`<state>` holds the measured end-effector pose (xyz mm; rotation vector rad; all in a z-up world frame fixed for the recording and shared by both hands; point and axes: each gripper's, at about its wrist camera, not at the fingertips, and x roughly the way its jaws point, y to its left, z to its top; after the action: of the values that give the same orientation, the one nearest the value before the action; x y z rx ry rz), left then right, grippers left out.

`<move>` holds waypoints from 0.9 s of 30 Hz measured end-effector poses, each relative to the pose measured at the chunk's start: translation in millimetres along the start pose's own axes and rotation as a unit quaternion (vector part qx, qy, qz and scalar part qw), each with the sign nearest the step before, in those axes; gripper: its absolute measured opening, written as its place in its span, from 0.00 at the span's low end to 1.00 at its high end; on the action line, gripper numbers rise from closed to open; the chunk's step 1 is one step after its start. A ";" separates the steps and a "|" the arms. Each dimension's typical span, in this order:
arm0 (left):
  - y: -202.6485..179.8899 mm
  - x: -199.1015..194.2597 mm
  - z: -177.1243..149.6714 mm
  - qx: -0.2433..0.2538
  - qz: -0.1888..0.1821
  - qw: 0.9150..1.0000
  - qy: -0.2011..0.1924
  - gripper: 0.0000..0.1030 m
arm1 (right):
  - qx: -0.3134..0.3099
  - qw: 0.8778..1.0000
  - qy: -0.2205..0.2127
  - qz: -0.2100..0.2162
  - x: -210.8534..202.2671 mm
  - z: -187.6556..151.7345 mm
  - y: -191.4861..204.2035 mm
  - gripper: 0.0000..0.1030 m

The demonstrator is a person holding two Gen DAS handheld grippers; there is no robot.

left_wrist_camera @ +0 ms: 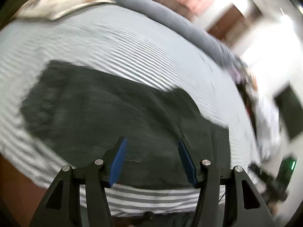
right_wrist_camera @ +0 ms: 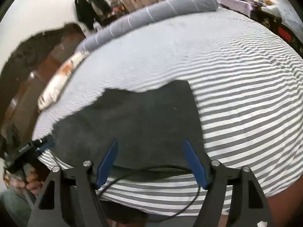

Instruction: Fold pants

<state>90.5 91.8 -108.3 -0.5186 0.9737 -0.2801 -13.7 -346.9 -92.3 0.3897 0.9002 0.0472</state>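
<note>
bed (right_wrist_camera: 246, 98): a wide mattress under a grey and white striped sheet fills both of your wrist views; its near edge curves just below the gripper fingers.
pants (right_wrist_camera: 136, 128): dark charcoal, lying flat on the striped sheet near the bed's front edge, in a broad blocky shape; in your left wrist view the same pants (left_wrist_camera: 106, 121) spread under and beyond the fingers, blurred.
bolster (right_wrist_camera: 162, 11): a long grey padded roll along the far side of the bed.
pillow (right_wrist_camera: 58, 81): white with orange patches, lying at the bed's left edge in the right view.
right gripper (right_wrist_camera: 151, 161): your blue-padded fingers stand spread apart above the near hem of the pants, nothing between the pads.
left gripper (left_wrist_camera: 150, 162): fingers also spread, hovering over the dark cloth, pads pressing on nothing; from your right view it shows small at the left edge (right_wrist_camera: 40, 147), near the corner of the pants.
cable (right_wrist_camera: 151, 172): a thin black cord loops across the sheet in front of your right gripper.
hand (right_wrist_camera: 28, 183): fingers of your left hand show at the lower left of the right view, wrapped on the handle.
writing: a small white label on the left gripper's body, too blurred to read.
</note>
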 end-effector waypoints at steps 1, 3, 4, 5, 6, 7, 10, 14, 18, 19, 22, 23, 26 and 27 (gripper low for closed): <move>17.9 -9.6 4.2 -0.032 -0.001 0.999 -0.010 0.55 | 0.004 1.000 -0.007 0.005 -5.1 -1.1 5.6 0.68; 47.7 -22.3 8.4 -0.085 0.001 0.996 -0.023 0.55 | 0.010 1.000 -0.016 0.016 -14.8 -1.7 10.7 0.68; 64.4 -27.6 10.3 -0.114 -0.001 0.993 -0.026 0.55 | 0.015 0.999 -0.020 0.022 -19.5 -1.9 13.3 0.69; 77.2 -30.7 10.6 -0.138 -0.005 0.990 -0.028 0.55 | 0.020 0.999 -0.020 0.029 -21.5 -2.0 14.0 0.70; 92.9 -32.7 11.6 -0.169 -0.008 0.985 -0.028 0.55 | 0.029 0.999 -0.022 0.040 -24.7 -2.8 15.3 0.70; 108.6 -33.4 11.9 -0.201 -0.008 0.979 -0.026 0.55 | 0.038 0.998 -0.024 0.050 -28.6 -3.0 16.1 0.71; 144.9 -28.5 8.7 -0.284 -0.004 0.959 -0.012 0.55 | 0.052 0.997 -0.034 0.053 -38.5 -2.2 16.7 0.73; 168.9 -19.5 -1.5 -0.330 0.006 0.944 -0.006 0.55 | 0.059 0.997 -0.033 0.038 -43.2 0.0 19.7 0.74; 176.1 -12.6 -4.0 -0.329 0.001 0.944 -0.009 0.55 | 0.057 0.997 -0.037 0.038 -45.9 -0.1 26.1 0.74; 177.1 -10.6 -3.3 -0.326 0.002 0.945 -0.009 0.55 | 0.055 0.997 -0.036 0.038 -44.9 -0.7 28.0 0.74; 180.3 -4.3 -1.6 -0.327 -0.006 0.945 -0.018 0.55 | 0.053 0.998 -0.030 0.033 -40.3 -4.2 31.8 0.74; 182.2 -1.7 -1.5 -0.330 -0.005 0.944 -0.018 0.55 | 0.055 0.998 -0.027 0.034 -38.8 -5.5 32.4 0.74; 185.9 6.8 -3.8 -0.341 -0.013 0.940 -0.018 0.52 | 0.056 0.998 -0.023 0.033 -36.6 -7.5 33.5 0.74; 187.1 7.3 -6.2 -0.342 -0.016 0.939 -0.019 0.50 | 0.054 0.998 -0.022 0.032 -36.2 -7.8 34.6 0.74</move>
<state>88.6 244.7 -216.6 -1.1719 1.0162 0.0548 -38.1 -319.6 -57.3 0.5189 0.8497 0.0479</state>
